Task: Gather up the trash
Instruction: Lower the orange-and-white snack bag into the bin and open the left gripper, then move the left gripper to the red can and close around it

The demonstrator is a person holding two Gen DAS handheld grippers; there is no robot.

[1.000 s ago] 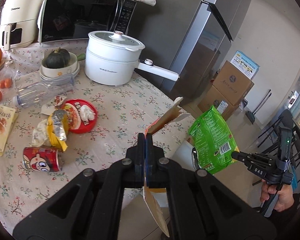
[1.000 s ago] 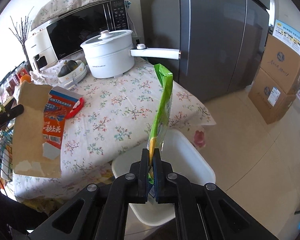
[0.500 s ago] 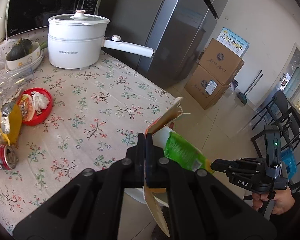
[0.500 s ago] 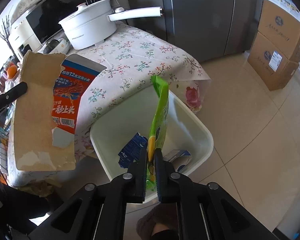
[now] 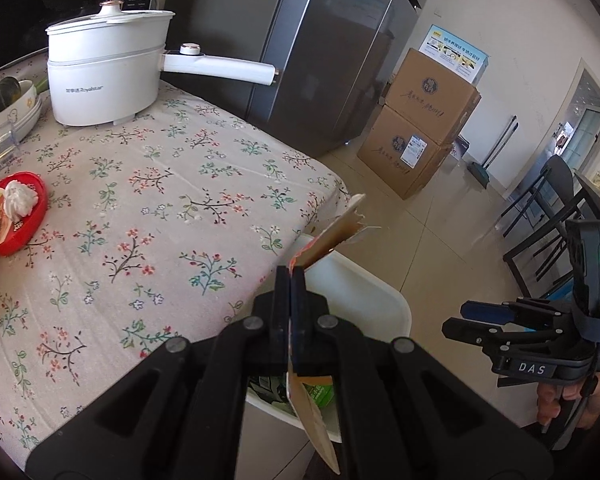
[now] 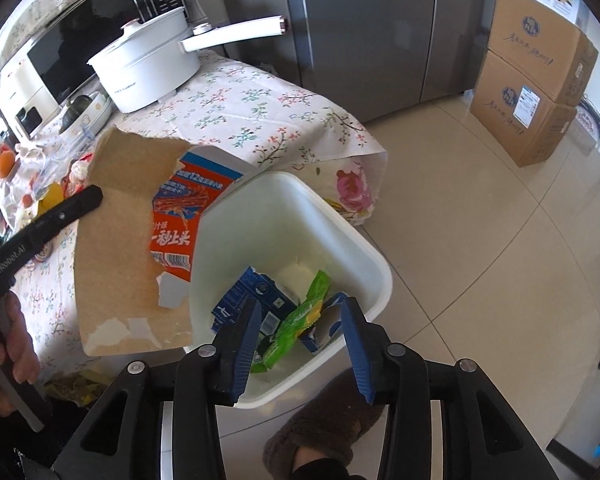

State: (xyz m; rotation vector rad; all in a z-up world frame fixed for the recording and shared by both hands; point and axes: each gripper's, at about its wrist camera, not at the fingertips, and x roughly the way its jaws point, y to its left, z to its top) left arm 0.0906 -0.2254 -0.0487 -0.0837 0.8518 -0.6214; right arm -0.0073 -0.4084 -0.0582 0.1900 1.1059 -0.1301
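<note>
While left gripper [image 5: 291,276] pinches torn cardboard box [image 6: 132,240], right gripper [image 6: 300,316] fingers are opening, empty.

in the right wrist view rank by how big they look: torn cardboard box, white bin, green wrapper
1. white bin
2. torn cardboard box, though it is nearer the camera, so unsure
3. green wrapper

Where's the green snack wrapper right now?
In the right wrist view the green wrapper lies inside the white bin on the floor by the table, against a blue carton, below the right gripper, whose jaws are opening and hold nothing.
</note>
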